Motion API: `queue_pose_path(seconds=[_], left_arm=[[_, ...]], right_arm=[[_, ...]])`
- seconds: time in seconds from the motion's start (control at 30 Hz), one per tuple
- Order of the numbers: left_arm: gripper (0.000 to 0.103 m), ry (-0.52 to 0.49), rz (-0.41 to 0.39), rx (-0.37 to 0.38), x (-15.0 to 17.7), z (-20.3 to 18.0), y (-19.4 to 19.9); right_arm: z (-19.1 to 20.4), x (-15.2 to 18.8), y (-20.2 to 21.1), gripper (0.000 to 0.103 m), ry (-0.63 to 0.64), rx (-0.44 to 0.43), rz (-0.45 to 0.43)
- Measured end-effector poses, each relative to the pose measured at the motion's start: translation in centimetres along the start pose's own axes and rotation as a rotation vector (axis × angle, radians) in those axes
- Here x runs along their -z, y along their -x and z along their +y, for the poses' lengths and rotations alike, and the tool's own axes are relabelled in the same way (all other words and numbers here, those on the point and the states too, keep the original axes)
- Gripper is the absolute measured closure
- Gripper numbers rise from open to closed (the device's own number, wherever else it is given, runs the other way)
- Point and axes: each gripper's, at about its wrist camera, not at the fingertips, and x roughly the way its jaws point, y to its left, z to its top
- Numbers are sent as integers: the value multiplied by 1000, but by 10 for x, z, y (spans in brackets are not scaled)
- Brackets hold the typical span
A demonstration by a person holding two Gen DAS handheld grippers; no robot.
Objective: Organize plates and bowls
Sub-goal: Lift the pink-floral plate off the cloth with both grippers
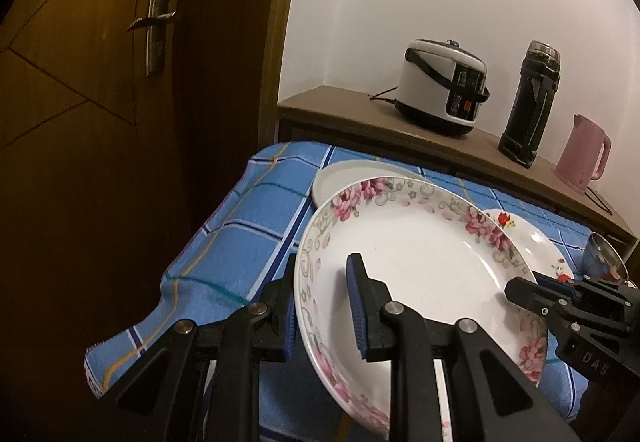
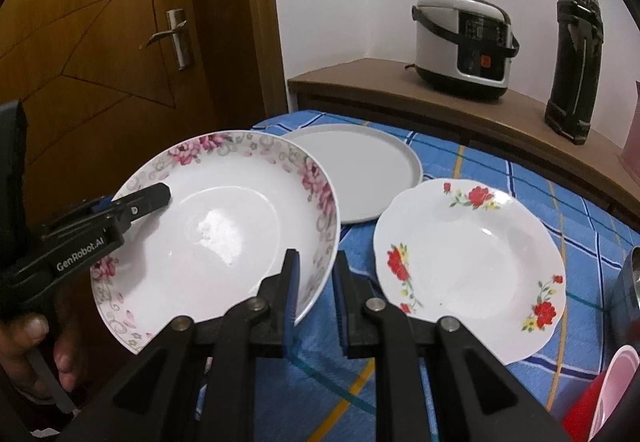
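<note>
Blue checked cloth point(image 2: 472, 169) covers the worktop, and pretty much everything sits on it or just behind it. Both grippers have the same thing: a white deep plate with pink flowers round the rim point(image 2: 224, 226), lifted off the cloth and tilted, its open face turned up and toward the right wrist camera. The left gripper point(image 2: 132, 203) pinches the plate's left rim, one finger lying inside the well. The right gripper point(image 2: 314, 282) has its jaws pressed onto the near right rim, one pad inside and one outside.

Right behind the held plate lies a plain grey round flat plate point(image 2: 360, 177), partly hidden by it. To the right, just beside the grey one, rests a white scalloped plate with red flowers point(image 2: 472, 266), flat on the cloth. A shiny metal cup point(image 1: 604, 258) stands at the cloth's right edge.

Further back a brown wooden shelf point(image 1: 332, 109) carries a white and black rice cooker point(image 1: 440, 85), a tall black flask point(image 1: 528, 101) and a pink kettle point(image 1: 584, 153). A brown wooden door point(image 1: 100, 81) fills the left side.
</note>
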Motion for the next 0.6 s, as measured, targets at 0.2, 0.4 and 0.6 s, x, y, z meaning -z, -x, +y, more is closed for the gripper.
queue_pose_path(seconds=[0.2,0.4,0.6], left_arm=[[78,-15,-34,10,-12,-5,1],[78,-40,-66,19,-25,-12,1],[78,-54,-92,26,-36,-19,0]], right_arm=[[-5,-8,2,87,-7,9,-14],[-11,-19,5,87,-15,26,-36],[-17,-28,8,87,-24,46,-57]])
